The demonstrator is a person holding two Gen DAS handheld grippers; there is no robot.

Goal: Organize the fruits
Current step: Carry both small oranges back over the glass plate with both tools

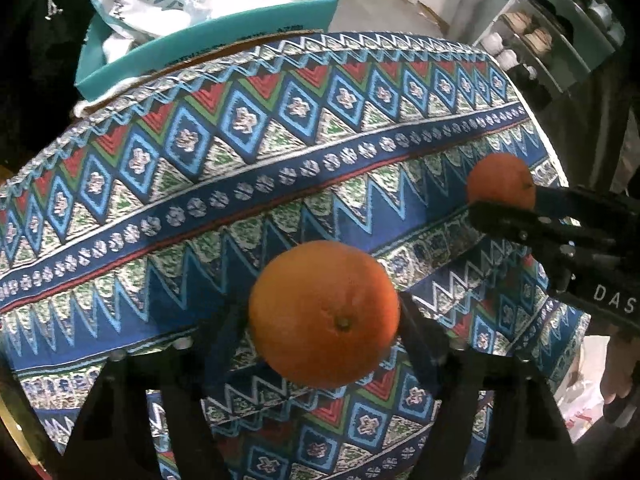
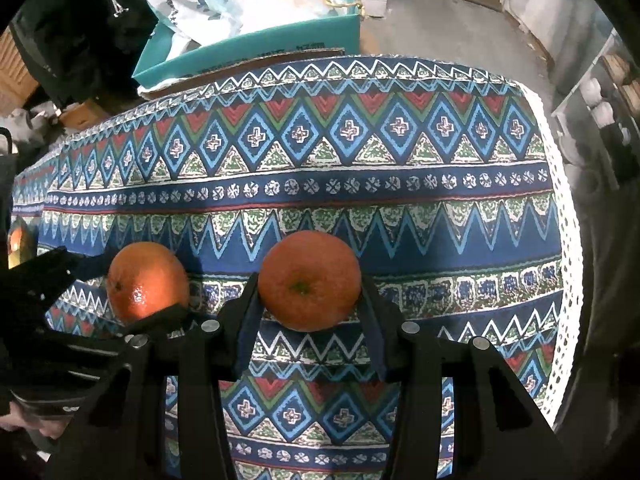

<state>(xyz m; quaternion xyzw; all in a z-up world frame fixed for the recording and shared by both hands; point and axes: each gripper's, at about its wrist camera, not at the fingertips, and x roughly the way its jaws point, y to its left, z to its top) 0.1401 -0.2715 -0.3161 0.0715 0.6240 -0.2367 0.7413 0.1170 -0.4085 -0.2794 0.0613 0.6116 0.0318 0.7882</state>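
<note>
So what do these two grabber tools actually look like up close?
Both are matte black. The right gripper has two flat tapered fingers with bluish pads and round silver bolt heads. The left gripper looks the same. Seen from the left camera, the right one's body carries white letters "DAS". A bare hand grips its handle.

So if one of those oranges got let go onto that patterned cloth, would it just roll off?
Probably it would roll: the orange in the left gripper looks round, with no flat side. The tablecloth may slow it a little. Its skin looks firm and dimpled, so it likely grips well and resists squashing.
</note>
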